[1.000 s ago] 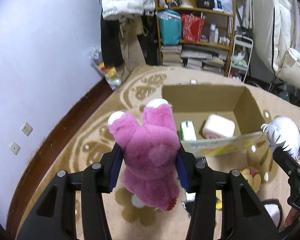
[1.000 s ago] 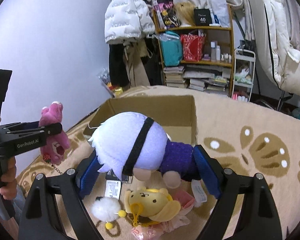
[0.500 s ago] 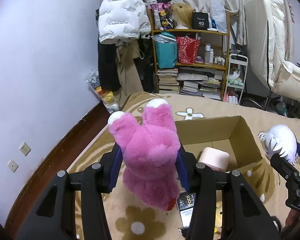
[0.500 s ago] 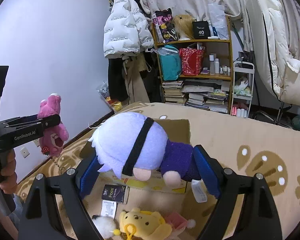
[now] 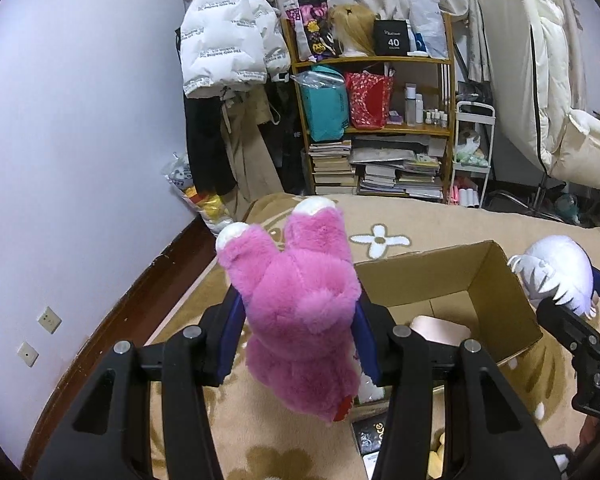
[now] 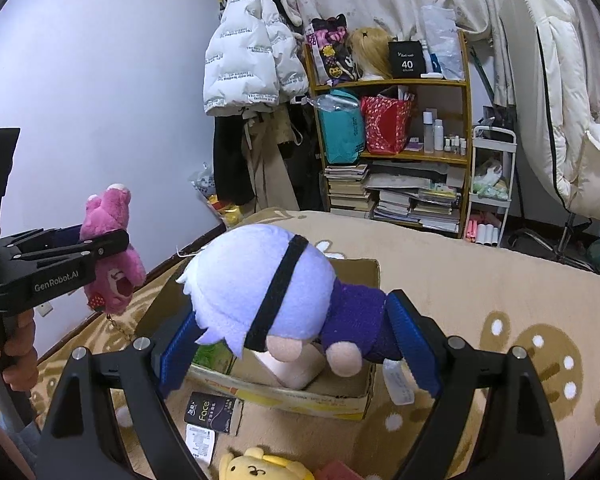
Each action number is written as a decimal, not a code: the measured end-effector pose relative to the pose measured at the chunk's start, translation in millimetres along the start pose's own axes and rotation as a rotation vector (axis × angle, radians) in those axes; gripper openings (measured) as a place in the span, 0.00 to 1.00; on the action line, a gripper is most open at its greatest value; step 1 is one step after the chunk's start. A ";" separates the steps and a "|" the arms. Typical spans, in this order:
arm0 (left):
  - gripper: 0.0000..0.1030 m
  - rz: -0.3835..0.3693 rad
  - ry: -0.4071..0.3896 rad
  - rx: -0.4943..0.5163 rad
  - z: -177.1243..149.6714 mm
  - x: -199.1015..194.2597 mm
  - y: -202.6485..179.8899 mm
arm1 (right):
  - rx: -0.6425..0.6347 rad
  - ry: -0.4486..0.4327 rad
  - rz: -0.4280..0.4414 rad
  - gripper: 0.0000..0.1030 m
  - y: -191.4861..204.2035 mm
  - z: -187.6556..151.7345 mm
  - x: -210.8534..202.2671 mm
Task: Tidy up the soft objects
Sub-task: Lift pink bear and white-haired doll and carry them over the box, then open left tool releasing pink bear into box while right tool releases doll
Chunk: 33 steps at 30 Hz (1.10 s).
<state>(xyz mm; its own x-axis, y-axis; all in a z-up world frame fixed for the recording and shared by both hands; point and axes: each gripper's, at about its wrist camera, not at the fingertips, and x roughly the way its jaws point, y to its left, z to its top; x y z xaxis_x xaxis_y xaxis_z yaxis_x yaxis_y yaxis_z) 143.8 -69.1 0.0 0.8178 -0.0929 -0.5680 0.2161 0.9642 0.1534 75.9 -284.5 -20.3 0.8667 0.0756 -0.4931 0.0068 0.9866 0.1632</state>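
Observation:
My left gripper [image 5: 296, 316] is shut on a pink plush bear [image 5: 300, 312], held upside down in the air left of an open cardboard box [image 5: 496, 280]; the bear also shows in the right wrist view [image 6: 112, 256]. My right gripper [image 6: 296, 340] is shut on a plush doll with a lavender head, black band and purple body [image 6: 268, 288], held above the box [image 6: 356, 276]. The doll shows at the right edge of the left wrist view [image 5: 556, 276]. A pale pink cushion [image 5: 440, 328] lies inside the box.
A yellow plush [image 6: 260, 468], a black "Face" packet [image 6: 212, 412] and a white tag lie on the beige patterned rug [image 6: 480, 264] in front of the box. A cluttered bookshelf [image 6: 396, 152], hanging coats [image 6: 252, 64] and a white chair [image 6: 572, 100] stand behind.
Both grippers rose with their plush toys and the views tilted up; the box now sits lower in both views and the doll is over it.

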 end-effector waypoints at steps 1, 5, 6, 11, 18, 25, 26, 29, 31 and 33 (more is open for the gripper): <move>0.47 -0.003 0.002 0.001 -0.5 1.9 -1.3 | -0.002 0.004 0.001 0.89 -1.0 -2.4 2.1; 0.47 -0.014 0.016 0.006 -0.5 13.2 -6.0 | -0.006 0.024 0.000 0.89 -4.6 -6.8 17.2; 0.47 -0.016 0.019 0.007 -0.5 15.1 -6.5 | -0.005 0.029 0.001 0.89 -5.7 -7.2 21.3; 0.47 -0.048 0.048 -0.015 -0.4 28.7 -6.2 | -0.011 0.044 0.000 0.89 -8.9 -12.8 36.7; 0.47 -0.133 0.148 -0.060 -7.4 53.2 -6.0 | -0.052 0.078 0.006 0.89 -7.4 -22.3 52.9; 0.52 -0.129 0.180 -0.032 -13.0 66.4 -15.4 | -0.065 0.108 0.010 0.90 -6.9 -29.8 64.3; 0.53 -0.126 0.185 -0.026 -14.4 67.6 -16.5 | -0.071 0.111 0.009 0.90 -6.6 -30.7 64.9; 0.57 -0.128 0.198 -0.022 -16.8 71.3 -18.4 | -0.088 0.118 0.007 0.90 -3.8 -32.0 66.6; 0.65 -0.130 0.206 -0.020 -18.6 72.4 -19.3 | -0.090 0.128 0.007 0.90 -3.1 -33.6 67.8; 0.68 -0.125 0.217 -0.020 -19.6 73.5 -19.0 | -0.091 0.132 0.011 0.90 -1.8 -35.0 67.9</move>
<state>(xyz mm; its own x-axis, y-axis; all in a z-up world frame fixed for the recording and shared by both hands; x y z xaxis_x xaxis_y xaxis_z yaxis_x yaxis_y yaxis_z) 189.3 -89.3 -60.5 0.6513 -0.1587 -0.7421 0.2964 0.9534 0.0563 117.3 -276.1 -83.9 0.7931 0.0991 -0.6010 -0.0531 0.9942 0.0938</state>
